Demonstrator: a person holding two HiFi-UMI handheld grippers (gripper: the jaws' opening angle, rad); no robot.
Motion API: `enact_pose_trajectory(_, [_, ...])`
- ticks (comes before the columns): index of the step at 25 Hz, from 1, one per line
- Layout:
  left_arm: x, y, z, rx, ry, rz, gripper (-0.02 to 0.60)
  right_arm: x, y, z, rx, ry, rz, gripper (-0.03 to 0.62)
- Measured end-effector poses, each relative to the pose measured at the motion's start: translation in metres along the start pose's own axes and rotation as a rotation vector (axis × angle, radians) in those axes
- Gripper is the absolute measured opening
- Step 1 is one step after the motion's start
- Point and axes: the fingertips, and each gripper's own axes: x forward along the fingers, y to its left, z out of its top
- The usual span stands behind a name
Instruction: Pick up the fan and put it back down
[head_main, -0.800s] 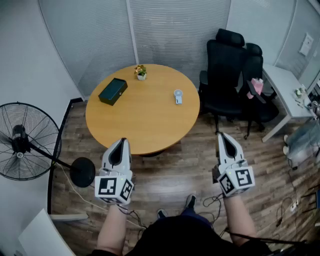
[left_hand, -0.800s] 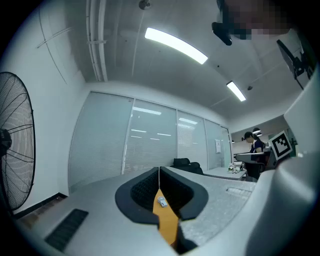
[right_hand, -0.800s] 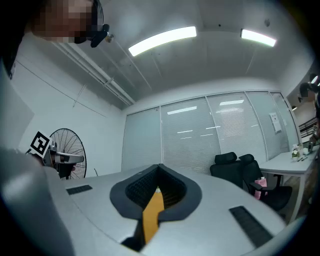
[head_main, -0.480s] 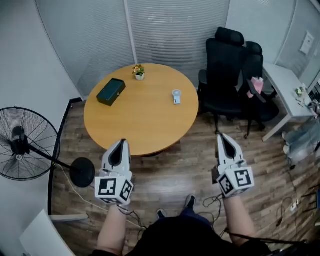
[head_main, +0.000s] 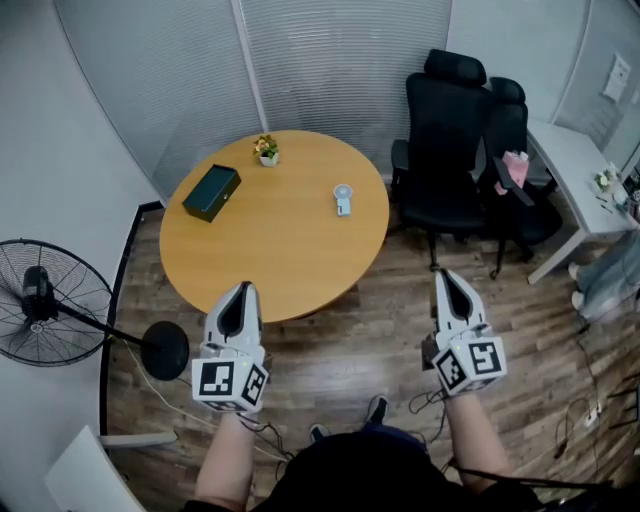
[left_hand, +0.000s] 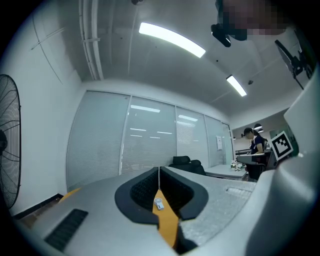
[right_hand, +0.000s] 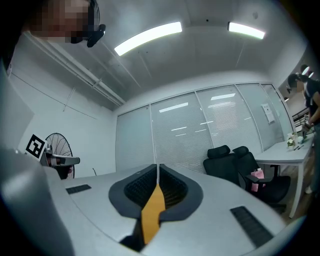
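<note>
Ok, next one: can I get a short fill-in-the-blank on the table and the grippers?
1. On the round table, the small white fan lies to the ____ of the dark box in the head view.
2. The left gripper and the right gripper both have their jaws ____, holding nothing.
3. The standing fan rests on the ____, not the table.
4. Beside the table stand ____ black chairs.
Missing words: right; shut; floor; two.

Holds grey left gripper (head_main: 240, 288) and right gripper (head_main: 446, 273), jaws together, short of round orange wooden table (head_main: 270, 262) bearing small white fan (head_main: 343, 199), dark green box (head_main: 211, 191), potted flowers (head_main: 266, 150).
</note>
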Motion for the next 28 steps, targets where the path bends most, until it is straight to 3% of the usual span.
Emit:
enact_pose_trajectory(6, [0.041,-0.042,0.001,0.029,0.027,0.033,0.014,0.021,-0.057,0.008,0.037,-0.019,0.026,0.045])
enact_pose_trajectory(9, [0.054,-0.057,-0.003,0.040,0.042,0.058,0.089,0.033,-0.076,0.002,0.053,-0.005,0.054,0.068])
enact_pose_trajectory(14, [0.068,-0.063,-0.021,0.038,0.090,0.071,0.106,0.060,-0.091,-0.007,0.074,0.017,0.081,0.078])
enact_pose_trajectory(20, [0.103,-0.045,-0.045,0.018,0.120,0.043,0.106,0.097,-0.093,-0.020,0.075,0.029,0.070,0.074])
enact_pose_trajectory(28, [0.175,0.028,-0.070,-0.043,0.133,-0.081,0.106,0.173,-0.076,-0.036,0.041,0.057,-0.048,0.066])
